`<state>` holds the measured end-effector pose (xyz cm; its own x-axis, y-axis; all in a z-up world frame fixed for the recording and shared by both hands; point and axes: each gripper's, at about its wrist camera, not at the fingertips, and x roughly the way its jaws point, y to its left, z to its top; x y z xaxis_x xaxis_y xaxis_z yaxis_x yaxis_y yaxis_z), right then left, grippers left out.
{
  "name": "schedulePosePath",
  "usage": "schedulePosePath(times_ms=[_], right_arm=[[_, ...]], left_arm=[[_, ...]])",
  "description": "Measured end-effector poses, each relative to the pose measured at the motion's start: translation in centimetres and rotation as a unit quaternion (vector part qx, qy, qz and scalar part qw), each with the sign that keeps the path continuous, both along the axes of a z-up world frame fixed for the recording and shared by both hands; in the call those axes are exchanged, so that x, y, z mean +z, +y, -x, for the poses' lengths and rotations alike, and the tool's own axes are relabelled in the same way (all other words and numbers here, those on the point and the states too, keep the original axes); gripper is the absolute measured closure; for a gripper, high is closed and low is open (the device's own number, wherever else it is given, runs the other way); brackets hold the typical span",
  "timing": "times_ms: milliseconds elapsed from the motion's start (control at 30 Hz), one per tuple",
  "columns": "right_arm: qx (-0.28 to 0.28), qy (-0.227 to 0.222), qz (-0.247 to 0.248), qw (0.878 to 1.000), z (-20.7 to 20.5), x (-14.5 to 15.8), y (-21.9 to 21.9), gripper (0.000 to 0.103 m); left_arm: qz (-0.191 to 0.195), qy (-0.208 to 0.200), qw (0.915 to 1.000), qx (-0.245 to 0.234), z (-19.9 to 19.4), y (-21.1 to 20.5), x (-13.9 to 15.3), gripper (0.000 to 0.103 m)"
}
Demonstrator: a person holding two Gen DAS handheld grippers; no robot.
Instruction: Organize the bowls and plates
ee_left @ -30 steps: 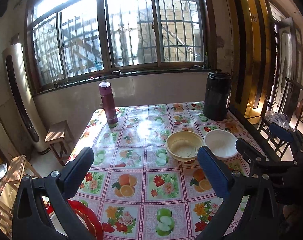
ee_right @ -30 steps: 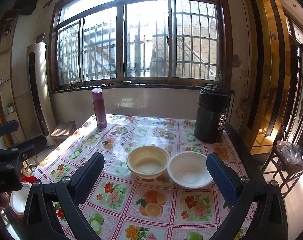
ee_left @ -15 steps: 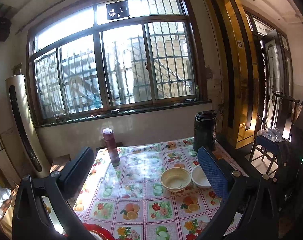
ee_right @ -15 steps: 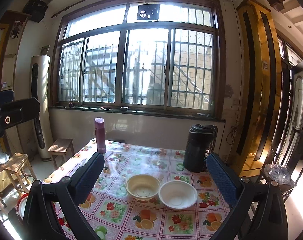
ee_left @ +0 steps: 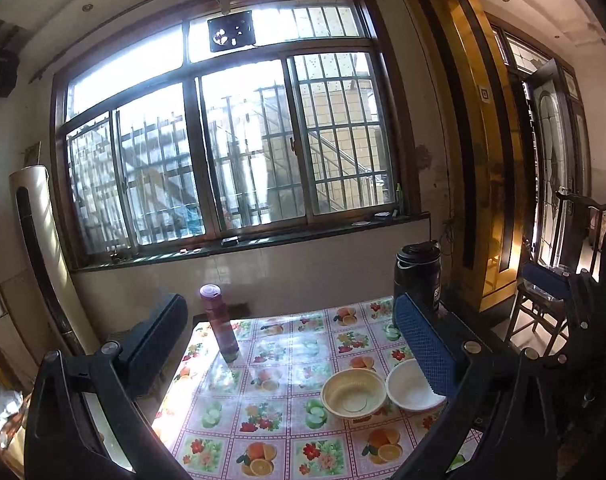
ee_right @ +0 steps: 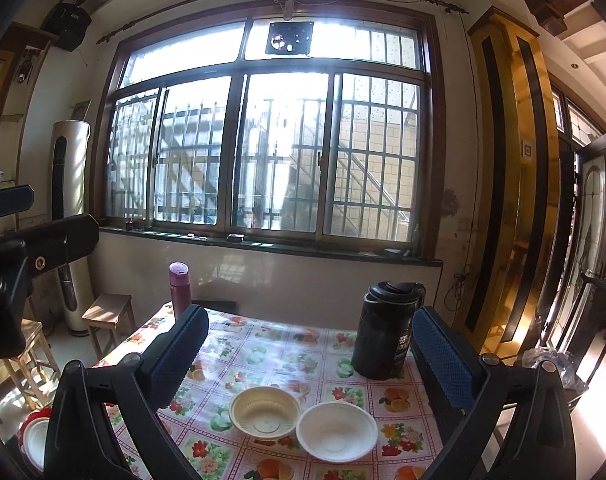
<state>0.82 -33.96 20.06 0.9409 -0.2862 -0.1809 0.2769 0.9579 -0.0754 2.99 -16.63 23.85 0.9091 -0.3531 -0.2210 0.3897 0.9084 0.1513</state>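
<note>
A yellow bowl (ee_left: 354,393) (ee_right: 264,412) and a white bowl (ee_left: 411,385) (ee_right: 337,431) sit side by side on the fruit-patterned table (ee_left: 279,364) (ee_right: 287,356). A red-rimmed plate with a white dish (ee_right: 34,436) sits at the table's near left corner. My left gripper (ee_left: 299,348) is open and empty, raised well above and behind the bowls. My right gripper (ee_right: 307,356) is open and empty, also raised high over the table's near side. The left gripper's body shows at the left of the right wrist view (ee_right: 19,264).
A maroon bottle (ee_left: 219,323) (ee_right: 179,290) stands at the far left of the table. A black thermos jug (ee_left: 418,276) (ee_right: 385,330) stands at the far right. A wooden stool (ee_right: 109,312) is left of the table, a chair (ee_left: 551,280) to the right.
Both grippers have risen and pulled back from the table, so the bowls look smaller and lower. Both stay open and empty. Nothing on the table has moved.
</note>
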Motion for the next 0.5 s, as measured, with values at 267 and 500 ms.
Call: schedulePosePath(times_ms=[267,500], right_arm=[[-0.001,0.019,-0.010,1.000,-3.5,-2.7,-1.8,0.000],[-0.010,0.034,-0.016,0.999,-5.4,-4.7,-3.0,0.000]], left_arm=[[-0.013,0.030,0.9995,0.005,-3.6,-1.8,-2.7,0.000],[-0.022,0.059,0.9980,0.005,-6.2,-3.0,-5.4,0.000]])
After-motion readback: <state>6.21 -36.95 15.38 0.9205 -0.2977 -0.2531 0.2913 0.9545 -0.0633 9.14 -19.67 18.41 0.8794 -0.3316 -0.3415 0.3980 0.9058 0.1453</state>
